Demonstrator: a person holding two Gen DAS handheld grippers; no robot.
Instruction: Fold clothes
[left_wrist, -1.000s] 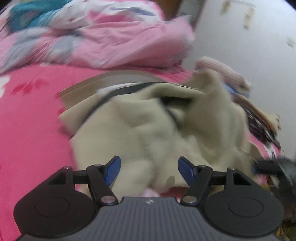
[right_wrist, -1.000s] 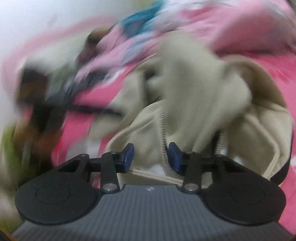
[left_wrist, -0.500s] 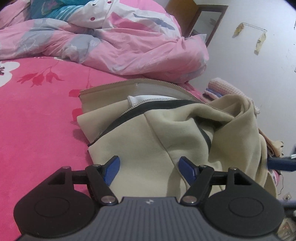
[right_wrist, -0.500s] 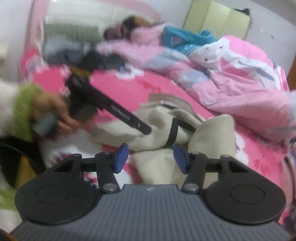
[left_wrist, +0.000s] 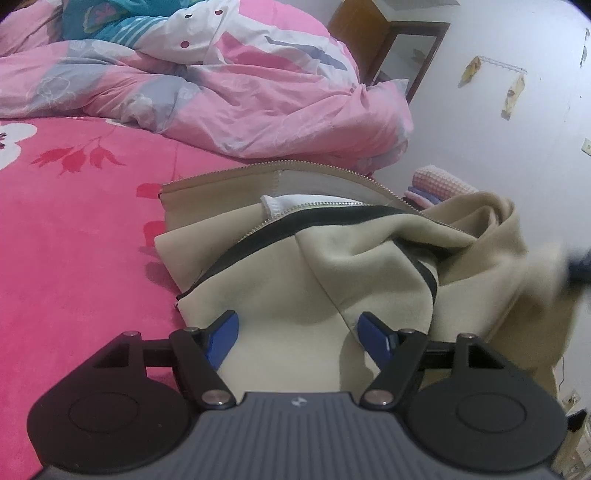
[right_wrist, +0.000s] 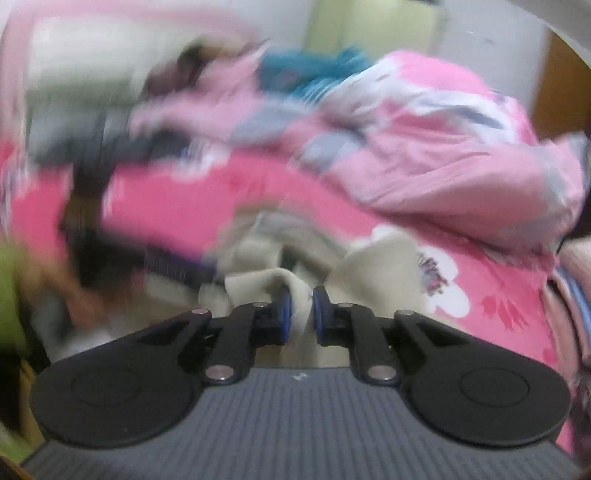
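Your left gripper (left_wrist: 297, 338) hangs over the near part of the beige jacket (left_wrist: 332, 280), its blue pads (left_wrist: 221, 338) spread wide with nothing between them. The jacket lies on the pink bedsheet (left_wrist: 74, 240), unzipped, with its zipper (left_wrist: 332, 171) running along the far edge, a black trim band (left_wrist: 288, 230) crossing the front panel and a bit of white lining (left_wrist: 277, 205) showing underneath. Its right side is bunched into a raised fold (left_wrist: 476, 229). Beyond it sits a rumpled pink duvet (left_wrist: 258, 99), and a folded pink towel (left_wrist: 439, 182) lies just past the jacket near the wall (left_wrist: 517, 129). Your right gripper (right_wrist: 300, 314) has its jaws nearly pressed together, pinching a bunched fold of the jacket (right_wrist: 295, 295) between the pads. That view is badly blurred; the sheet (right_wrist: 184, 206) and duvet (right_wrist: 443, 155) can be made out behind, but the dark shape at the left cannot be identified.
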